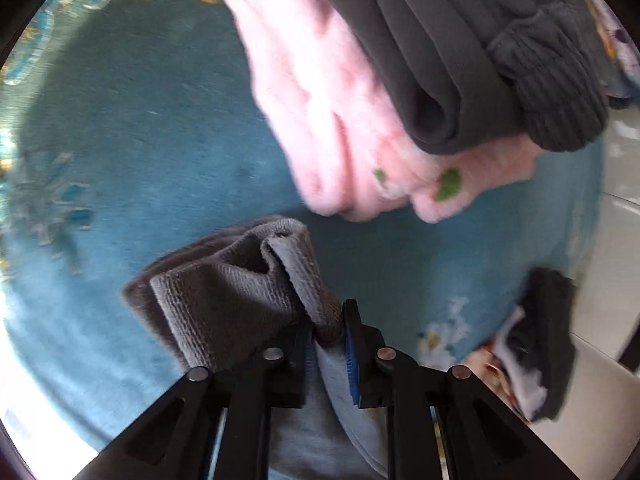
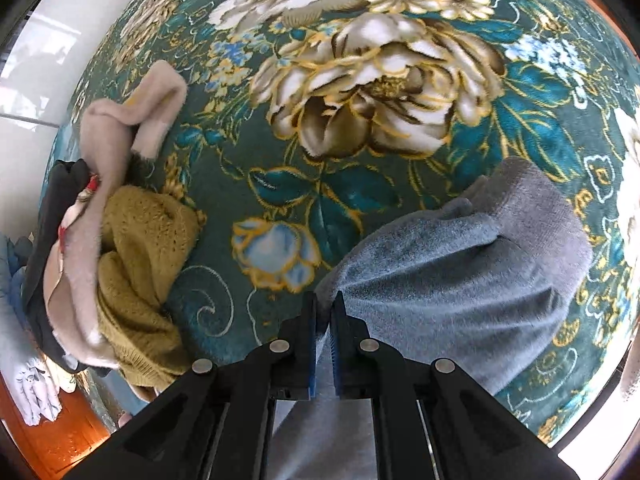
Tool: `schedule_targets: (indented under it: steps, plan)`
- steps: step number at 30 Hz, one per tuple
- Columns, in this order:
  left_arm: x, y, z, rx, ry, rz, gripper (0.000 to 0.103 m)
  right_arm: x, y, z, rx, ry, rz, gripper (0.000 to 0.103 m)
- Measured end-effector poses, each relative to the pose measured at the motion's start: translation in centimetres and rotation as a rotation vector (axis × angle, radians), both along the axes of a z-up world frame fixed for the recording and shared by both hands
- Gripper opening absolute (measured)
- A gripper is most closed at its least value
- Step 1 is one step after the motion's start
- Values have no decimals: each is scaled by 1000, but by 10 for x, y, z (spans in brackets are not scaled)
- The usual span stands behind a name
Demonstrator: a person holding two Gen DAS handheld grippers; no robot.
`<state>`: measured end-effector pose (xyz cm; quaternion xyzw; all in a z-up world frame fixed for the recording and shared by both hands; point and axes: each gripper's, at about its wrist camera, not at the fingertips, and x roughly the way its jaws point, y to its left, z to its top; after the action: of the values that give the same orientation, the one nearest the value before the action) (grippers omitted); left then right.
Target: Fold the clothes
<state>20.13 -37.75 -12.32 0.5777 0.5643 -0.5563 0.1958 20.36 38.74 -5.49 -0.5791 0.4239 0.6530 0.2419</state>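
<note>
Right now my left gripper (image 1: 329,330) pinches a bunched fold of the grey knit garment (image 1: 224,292), its jaws narrow on the cloth above the teal blanket (image 1: 140,128). My right gripper (image 2: 324,312) is clamped nearly closed on another edge of that grey garment (image 2: 460,252), which drapes over the floral blanket (image 2: 360,92). Nearby lie a pink fleece (image 1: 320,100), a dark grey sweater (image 1: 460,40) and a mustard knit (image 2: 140,248).

Bare floral blanket (image 2: 360,208) ahead — clothes pile (image 2: 132,264) crowds, seemingly, its left edge.
</note>
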Motion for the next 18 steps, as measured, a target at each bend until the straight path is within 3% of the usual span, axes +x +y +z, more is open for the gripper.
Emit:
schedule_targets:
  steps: [1, 3, 5, 8, 10, 13, 16, 18]
  plan:
    - [6, -1, 3, 14, 41, -1, 29, -2, 0, -4, -4, -3, 4, 6]
    - [29, -7, 16, 0, 108, 1, 51, -2, 1, -11, -14, -6, 6, 6]
    - [57, -14, 26, -89, 120, 0, 62, -1, 1, -16, -34, 13, 5, 8]
    - [95, -25, 23, -185, 86, 4, 64, 5, 2, -14, -79, 85, -19, 16]
    - [108, -29, 9, -131, 111, 71, 64, 12, 3, -9, -113, 149, -37, 36]
    - [129, -35, -13, -50, 149, 170, 64, 25, 1, 4, -123, 194, -37, 39]
    - [128, -34, -20, -14, 239, 225, 67, 44, -1, 15, -102, 174, -7, 40]
    - [121, -31, -21, -19, 260, 193, 67, 60, 0, 19, -91, 156, -1, 40]
